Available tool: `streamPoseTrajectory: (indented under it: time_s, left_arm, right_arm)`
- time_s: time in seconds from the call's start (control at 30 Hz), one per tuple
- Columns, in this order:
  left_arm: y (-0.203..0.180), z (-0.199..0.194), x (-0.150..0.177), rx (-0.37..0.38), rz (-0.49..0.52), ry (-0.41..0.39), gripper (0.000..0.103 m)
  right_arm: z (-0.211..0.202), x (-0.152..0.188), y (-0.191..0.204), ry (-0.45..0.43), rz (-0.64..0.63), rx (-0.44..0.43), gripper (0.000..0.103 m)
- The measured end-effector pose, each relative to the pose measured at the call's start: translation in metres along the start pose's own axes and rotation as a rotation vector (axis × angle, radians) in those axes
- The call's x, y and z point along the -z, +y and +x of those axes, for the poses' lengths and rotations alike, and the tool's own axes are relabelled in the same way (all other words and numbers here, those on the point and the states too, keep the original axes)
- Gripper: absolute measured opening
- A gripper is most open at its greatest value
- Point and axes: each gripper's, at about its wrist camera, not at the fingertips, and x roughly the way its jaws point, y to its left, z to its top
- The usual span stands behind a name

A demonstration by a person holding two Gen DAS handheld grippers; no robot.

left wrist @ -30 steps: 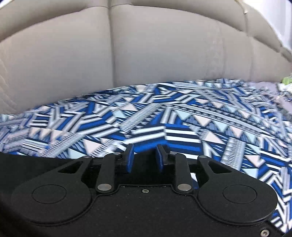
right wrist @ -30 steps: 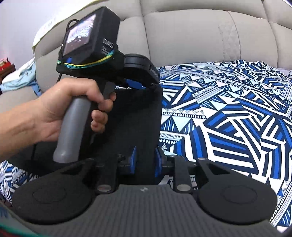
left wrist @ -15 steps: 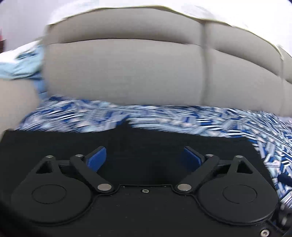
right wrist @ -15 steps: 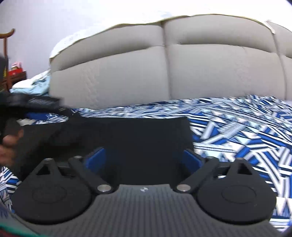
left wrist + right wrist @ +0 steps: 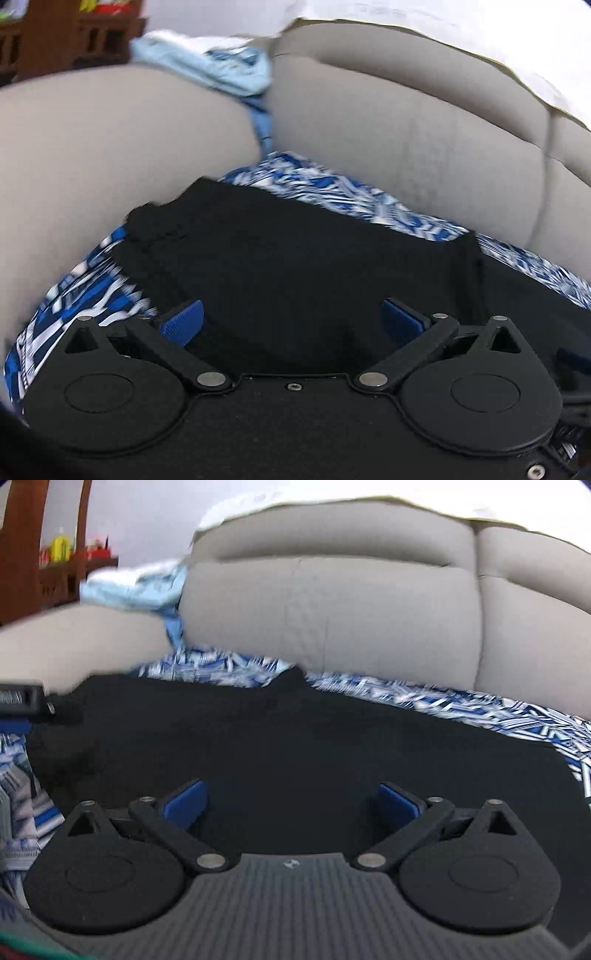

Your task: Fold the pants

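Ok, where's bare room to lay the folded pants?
Bare patterned cover runs between the black pants and the sofa back, widest to the right. The left is crowded: armrest and light blue cloth.

Left gripper (image 5: 291,321): matte black housing, two round discs either side, black linkage arms on silver pivot rivets, blue ribbed pads on fingers (image 5: 183,322). Small silver screw at centre of housing edge, another at lower right corner.

Right gripper (image 5: 291,801): same black discs, linkage arms, silver rivets, blue finger pads (image 5: 399,806). Housing top grey, finely ribbed, small logo mark at centre edge. Teal and red strip at lower left corner.
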Motion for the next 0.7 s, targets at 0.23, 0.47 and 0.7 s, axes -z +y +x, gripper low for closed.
streamPoseTrajectory:
  time_s: [0.23, 0.47, 0.7]
  left_arm:
    - [0.041, 0.019, 0.004, -0.020, -0.144, 0.026, 0.102]
    - [0.068, 0.038, -0.002, -0.049, -0.299, -0.033, 0.102]
    - [0.074, 0.059, -0.012, -0.103, -0.289, -0.063, 0.102]
  right_arm:
    - [0.006, 0.010, 0.007, -0.037, -0.004, 0.023, 0.103]
    - [0.005, 0.012, 0.007, -0.046, -0.005, 0.025, 0.103]
    - [0.004, 0.013, 0.006, -0.047, -0.005, 0.023, 0.103]
